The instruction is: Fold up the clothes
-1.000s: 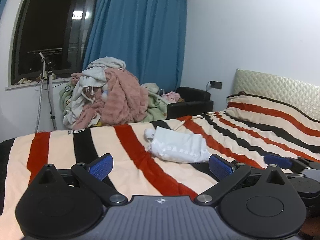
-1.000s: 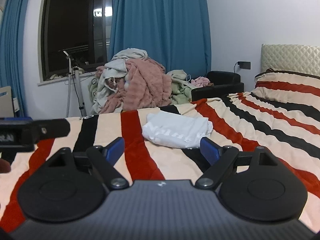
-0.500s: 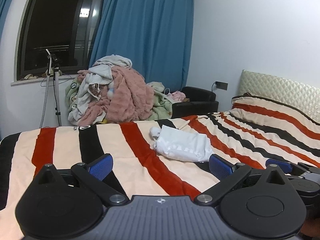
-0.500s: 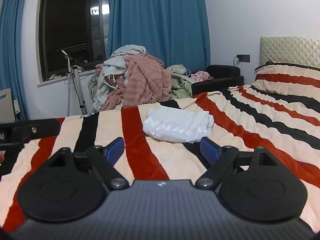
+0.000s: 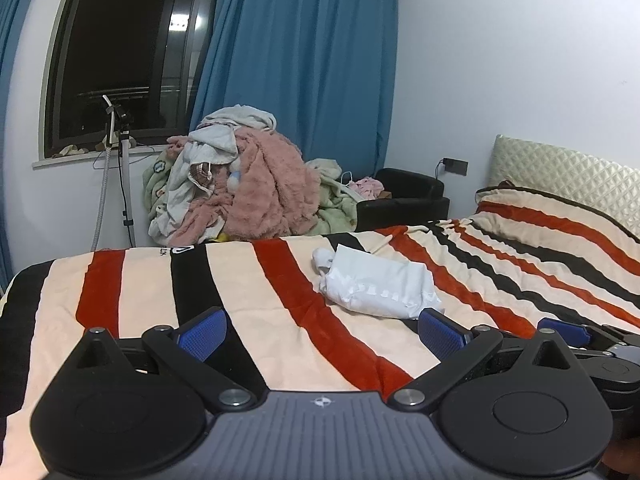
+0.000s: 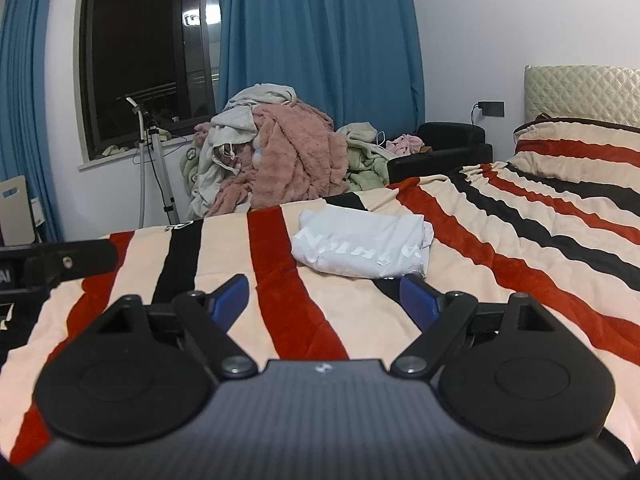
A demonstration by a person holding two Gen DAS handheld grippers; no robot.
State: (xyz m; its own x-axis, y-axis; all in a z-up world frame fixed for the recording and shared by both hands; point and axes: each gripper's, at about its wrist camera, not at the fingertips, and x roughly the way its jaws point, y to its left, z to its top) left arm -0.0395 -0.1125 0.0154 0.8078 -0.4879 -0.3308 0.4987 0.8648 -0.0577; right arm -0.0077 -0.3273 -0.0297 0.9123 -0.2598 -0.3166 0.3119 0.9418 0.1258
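Note:
A folded white garment [image 5: 378, 286] with pale lettering lies on the striped bed cover [image 5: 248, 280], ahead and slightly right of both grippers; the right wrist view shows the same garment [image 6: 362, 246]. My left gripper [image 5: 322, 334] hovers low over the cover, open, with nothing between its blue pads. My right gripper [image 6: 326, 296] is likewise open and empty, just short of the garment's near edge. The right gripper's blue tip [image 5: 562, 330] shows at the left view's right edge. The left gripper's black body [image 6: 56, 264] appears at the right view's left edge.
A big heap of unfolded clothes and blankets [image 5: 244, 192] stands beyond the bed's far edge, under the window and blue curtain. A black armchair [image 5: 408, 198] sits to its right. A striped pillow [image 5: 560, 224] and quilted headboard [image 5: 568, 172] are at far right. A stand with a hose [image 5: 120, 168] is left.
Both cameras have drawn back and tilted slightly, so the garment sits a little farther away and the heap lower in view. Both grippers stay open and empty.

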